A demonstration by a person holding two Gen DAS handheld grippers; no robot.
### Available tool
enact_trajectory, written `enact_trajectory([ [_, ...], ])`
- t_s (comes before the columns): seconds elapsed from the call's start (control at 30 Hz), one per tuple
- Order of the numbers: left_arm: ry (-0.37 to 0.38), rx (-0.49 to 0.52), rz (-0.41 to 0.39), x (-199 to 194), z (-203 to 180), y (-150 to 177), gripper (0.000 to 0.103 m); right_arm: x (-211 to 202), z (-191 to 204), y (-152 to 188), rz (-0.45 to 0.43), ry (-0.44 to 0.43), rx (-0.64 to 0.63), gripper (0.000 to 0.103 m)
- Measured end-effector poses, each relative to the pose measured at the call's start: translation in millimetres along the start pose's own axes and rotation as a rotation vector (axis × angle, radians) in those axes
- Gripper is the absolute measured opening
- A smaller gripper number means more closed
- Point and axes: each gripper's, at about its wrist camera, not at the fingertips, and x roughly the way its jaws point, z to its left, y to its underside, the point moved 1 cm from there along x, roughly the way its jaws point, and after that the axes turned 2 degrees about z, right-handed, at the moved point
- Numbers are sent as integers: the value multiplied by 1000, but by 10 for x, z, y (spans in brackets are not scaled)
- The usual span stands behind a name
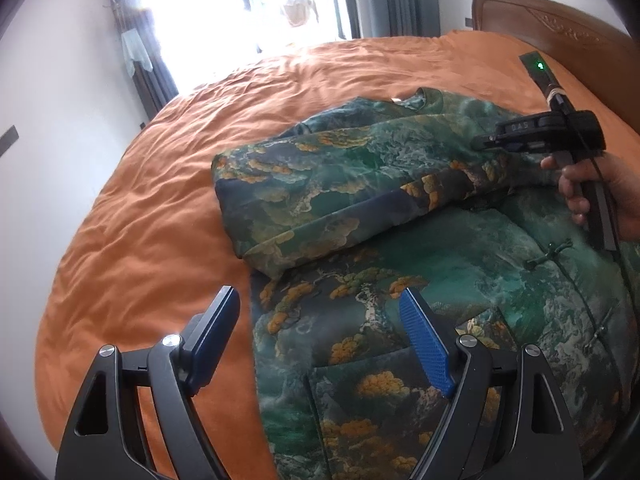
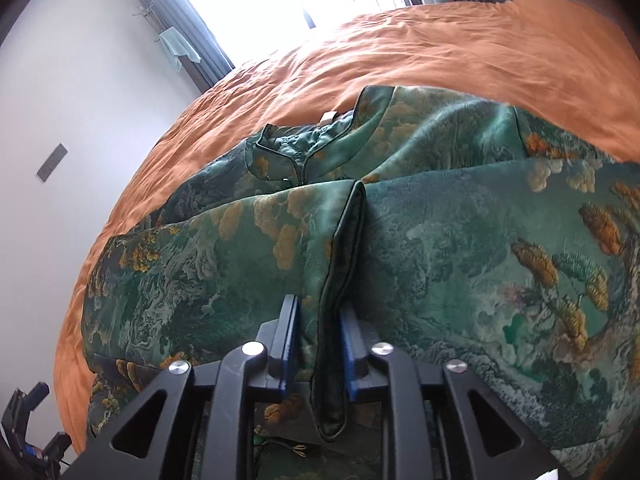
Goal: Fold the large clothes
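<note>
A: Jacket point(image 1: 400, 216) lies on the orange bedspread point(image 1: 168, 184), collar point(image 2: 296, 148) toward 12 o'clock; one sleeve point(image 1: 320, 200) folded across the chest; right gripper point(image 2: 318, 344) clamped on a sleeve cuff point(image 2: 340, 280), fabric pinched between both pads.

B: And the left gripper point(image 1: 320, 344)?

A: Jaws spread wide, holding nothing; poised over the jacket's hem edge at 6 o'clock.

B: Risks?

A: The satin looks slick, I judge; the cuff could slide out if pulled sideways; dragging toward 9 o'clock may undo the laid sleeve; nothing pins the body, so the whole jacket might shift on the bedspread.
</note>
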Motion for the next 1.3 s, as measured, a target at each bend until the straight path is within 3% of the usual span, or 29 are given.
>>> enact_trajectory([
  [0.03,8,-13,9,13,37,-32,84,-18,9,8,4,13,-10,46],
  [0.1,26,-43,10,23,132,-118,84,-116,52,-1,8,47,-41,55],
  [0.2,59,-90,-10,93,291,-374,87,-454,230,50,-77,97,-162,55],
  [0.3,95,-137,-21,350,437,-748,88,-659,482,103,-139,70,-277,55],
  [0.4,117,-175,26,810,529,-1101,76,-520,623,130,-89,47,-323,55],
  [0.53,120,-171,126,1472,550,-1341,71,-155,533,174,7,67,-271,55],
  [0.67,114,-189,235,2052,567,-1261,75,18,383,229,30,52,-207,53],
  [0.73,112,-196,239,2151,560,-1208,80,45,352,231,36,45,-194,53],
  [0.93,91,-149,207,1922,472,-1170,80,118,341,226,54,59,-193,53],
  [1.13,203,-80,125,1289,365,-879,81,119,339,219,45,56,-181,53],
  [1.3,207,-6,165,1368,166,-663,85,129,346,231,45,70,-185,54],
])
